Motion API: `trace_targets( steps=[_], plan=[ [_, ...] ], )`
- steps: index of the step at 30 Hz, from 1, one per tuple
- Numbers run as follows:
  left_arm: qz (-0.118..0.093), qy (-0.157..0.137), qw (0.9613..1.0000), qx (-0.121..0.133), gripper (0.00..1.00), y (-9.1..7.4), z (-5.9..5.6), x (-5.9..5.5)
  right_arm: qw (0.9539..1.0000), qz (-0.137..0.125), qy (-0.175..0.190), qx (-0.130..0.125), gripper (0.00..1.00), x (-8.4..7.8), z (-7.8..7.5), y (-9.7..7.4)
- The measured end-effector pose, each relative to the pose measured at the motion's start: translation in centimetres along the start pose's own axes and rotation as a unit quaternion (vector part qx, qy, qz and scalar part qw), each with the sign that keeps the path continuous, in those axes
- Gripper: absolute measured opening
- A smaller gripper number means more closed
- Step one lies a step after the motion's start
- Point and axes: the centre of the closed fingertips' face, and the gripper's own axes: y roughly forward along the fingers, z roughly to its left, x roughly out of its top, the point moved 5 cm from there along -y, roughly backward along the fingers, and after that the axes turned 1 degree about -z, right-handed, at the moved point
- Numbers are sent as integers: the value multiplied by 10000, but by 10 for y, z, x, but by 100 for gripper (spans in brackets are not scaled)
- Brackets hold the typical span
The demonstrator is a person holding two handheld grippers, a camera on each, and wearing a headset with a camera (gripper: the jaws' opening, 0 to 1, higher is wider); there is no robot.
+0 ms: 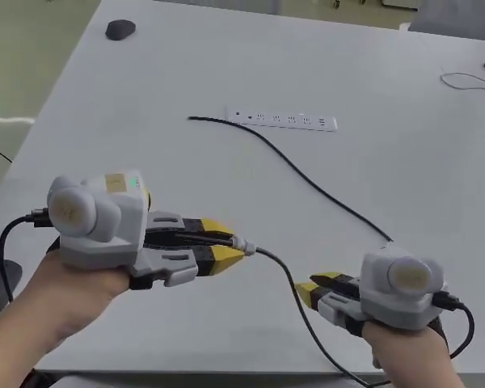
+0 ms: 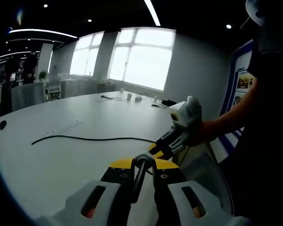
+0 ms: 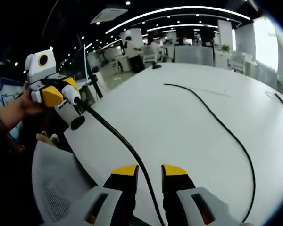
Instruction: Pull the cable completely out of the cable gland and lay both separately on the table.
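Observation:
A grey cable gland [image 1: 244, 242] sticks out from the yellow tips of my left gripper [image 1: 230, 245], which is shut on it just above the table. A thin black cable [image 1: 307, 179] leaves the gland, drops past my right gripper [image 1: 307, 293], loops off the near edge and runs back across the table toward the power strip. In the right gripper view the cable [image 3: 127, 146] passes through the gap of my right gripper [image 3: 149, 172], whose jaws stand apart and wider than the cable. The left gripper view has the gland [image 2: 144, 159] pinched at the tips of the left gripper [image 2: 142, 165].
A white power strip [image 1: 283, 120] lies at mid-table beside the cable's far end. A dark round object [image 1: 120, 30] sits at the far left corner. The white table [image 1: 404, 162] is bare on the right. The near table edge runs just under both grippers.

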Motion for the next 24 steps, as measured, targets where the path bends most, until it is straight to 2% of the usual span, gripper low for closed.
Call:
trace_targets(
  steps=[1, 2, 4, 5, 8, 9, 11, 13, 15, 17, 19, 24],
  plan=[
    [4, -5, 10000, 0, 15, 0, 0, 0, 9999, -40, -116, 7, 18, 6, 1, -3],
    [13, -13, 10000, 1, 15, 0, -1, -1, 9991, -171, -370, 62, 20, 18, 3, -7],
    [22, -21, 10000, -7, 15, 1, -1, -2, 9963, -239, -805, 169, 23, 32, 10, -13],
    [25, -31, 10000, -12, 15, 1, -1, -2, 9922, -279, -1193, 237, 24, 40, 15, -15],
    [25, -46, 10000, -27, 15, 2, -2, -3, 9819, -226, -1807, 525, 29, 51, 31, -16],
    [29, -48, 10000, -29, 15, 2, -2, -3, 9765, -275, -2059, 565, 30, 56, 37, -15],
    [18, -45, 10000, -28, 15, 3, -2, -2, 9712, -304, -2270, 657, 31, 59, 45, -12],
    [10, -67, 10000, -30, 15, 3, -2, -1, 9659, -197, -2456, 793, 30, 57, 55, -8],
    [-9, -93, 10000, -33, 15, 3, -2, -1, 9570, -223, -2773, 824, 27, 58, 63, -4],
    [-6, -104, 9999, -41, 15, 3, -2, -1, 9548, -257, -2817, 915, 22, 58, 71, -2],
    [-7, -104, 9999, -34, 15, 3, -3, -1, 9547, -224, -2836, 874, 19, 58, 73, 0],
    [-8, -102, 9999, -35, 15, 3, -5, -1, 9493, -366, -2983, 917, 9, 64, 80, 2]
  ],
)
